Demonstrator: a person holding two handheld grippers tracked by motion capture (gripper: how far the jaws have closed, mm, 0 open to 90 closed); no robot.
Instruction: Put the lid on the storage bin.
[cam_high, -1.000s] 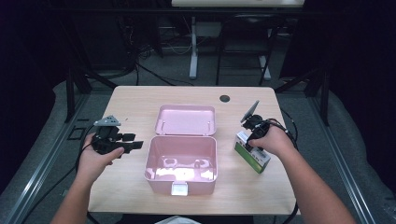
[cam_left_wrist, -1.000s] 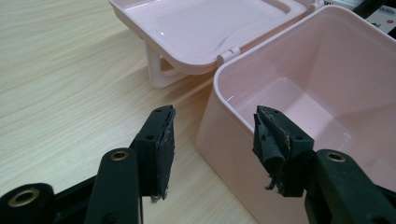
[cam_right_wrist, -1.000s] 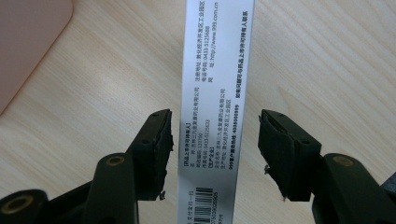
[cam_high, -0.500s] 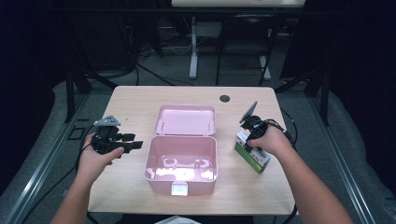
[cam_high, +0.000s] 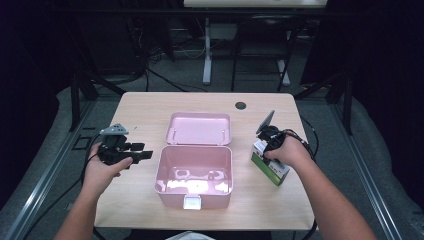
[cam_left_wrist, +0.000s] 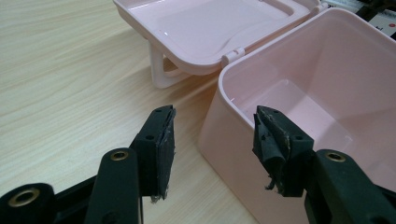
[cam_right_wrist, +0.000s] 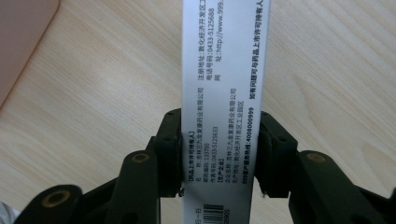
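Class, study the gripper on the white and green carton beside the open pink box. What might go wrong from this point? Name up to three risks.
1. The right gripper, whose jaws have just been closing, holds the carton by its narrow sides near one end; it may pivot or slip when lifted.
2. Squeezing further may dent the carton.
3. The pink box sits close by; the carton could knock its rim and shift it, as the left gripper stands open beside the wall, not gripping it.

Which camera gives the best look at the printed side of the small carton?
The right gripper view: the carton runs up the middle between the right gripper, whose jaws have just been closing and now press its sides, printed text readable. The high view shows it small, green and white, under the hand. The left gripper view looks at the pink box.
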